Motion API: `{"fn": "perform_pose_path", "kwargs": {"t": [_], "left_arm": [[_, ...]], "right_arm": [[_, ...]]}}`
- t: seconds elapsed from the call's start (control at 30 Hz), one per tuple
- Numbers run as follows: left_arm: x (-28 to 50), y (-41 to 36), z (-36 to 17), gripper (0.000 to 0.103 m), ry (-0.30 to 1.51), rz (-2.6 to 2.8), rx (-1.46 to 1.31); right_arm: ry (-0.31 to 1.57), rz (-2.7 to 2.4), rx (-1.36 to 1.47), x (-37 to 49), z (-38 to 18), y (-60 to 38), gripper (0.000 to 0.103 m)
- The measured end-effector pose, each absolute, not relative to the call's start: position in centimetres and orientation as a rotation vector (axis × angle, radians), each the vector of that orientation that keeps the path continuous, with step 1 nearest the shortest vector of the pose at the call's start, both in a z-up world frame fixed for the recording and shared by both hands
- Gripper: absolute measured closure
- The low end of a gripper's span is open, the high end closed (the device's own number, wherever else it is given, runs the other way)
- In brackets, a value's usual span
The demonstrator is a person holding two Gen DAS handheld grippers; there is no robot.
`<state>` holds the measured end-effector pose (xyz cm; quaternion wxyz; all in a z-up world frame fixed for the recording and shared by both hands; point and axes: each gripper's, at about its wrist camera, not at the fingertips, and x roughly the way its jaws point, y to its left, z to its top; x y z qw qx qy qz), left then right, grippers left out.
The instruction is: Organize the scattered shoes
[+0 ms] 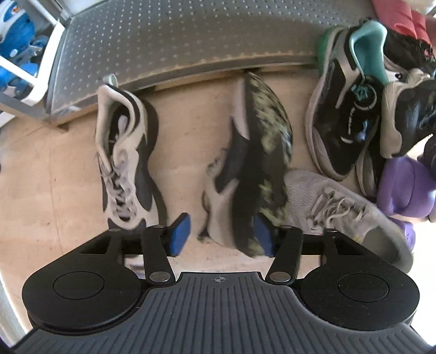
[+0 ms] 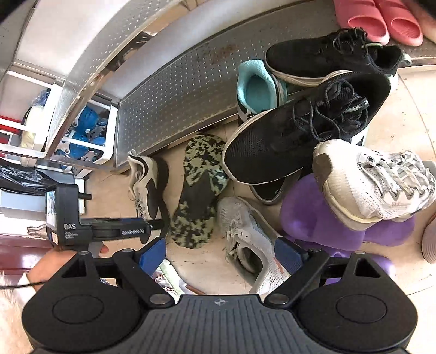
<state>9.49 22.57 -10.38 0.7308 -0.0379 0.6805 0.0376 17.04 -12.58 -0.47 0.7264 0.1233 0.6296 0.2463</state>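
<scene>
On floor before metal rack [image 2: 174, 89]: shoes scattered, piled right; only pink slippers [image 2: 378, 20] shelved. Left gripper [image 1: 222, 237] spread, straddling camo-soled shoe [image 1: 259, 163], ungrasped. Right gripper [image 2: 220, 252] spread over grey sneaker [image 2: 253, 239], empty. Most remains.

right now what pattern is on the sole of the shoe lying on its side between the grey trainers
Green-and-black camouflage on the sole; clearest in the right wrist view.

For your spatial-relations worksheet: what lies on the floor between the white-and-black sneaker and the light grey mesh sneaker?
The camouflage-soled shoe, tipped sole-outward, lies between the white-and-black sneaker and the grey mesh sneaker; the right wrist view shows it best.
</scene>
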Motion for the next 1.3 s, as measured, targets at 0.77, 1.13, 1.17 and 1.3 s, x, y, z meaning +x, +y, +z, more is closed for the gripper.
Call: {"fn": "perform_pose_path", "kwargs": {"t": [0.77, 1.13, 1.17, 1.3], "left_arm": [[11.5, 16.7, -17.5, 0.027, 1.718, -0.036, -0.075], [4.2, 20.5, -3.0, 0.038, 1.678, 0.157, -0.543], [4.0, 20.7, -2.3, 0.038, 1.671, 0.167, -0.569], [6.3, 23.5, -0.2, 0.044, 1.465, 0.216, -0.811]], "right_arm": [[1.411, 0.518, 0.268, 18.0, -1.3, -13.6, 0.014], [1.341, 0.672, 0.284, 16.4, 1.8, -11.1, 0.014], [1.336, 0.676, 0.281, 16.3, 2.0, -11.1, 0.014], [1.325, 0.671, 0.275, 16.2, 2.1, -11.3, 0.014]]}}
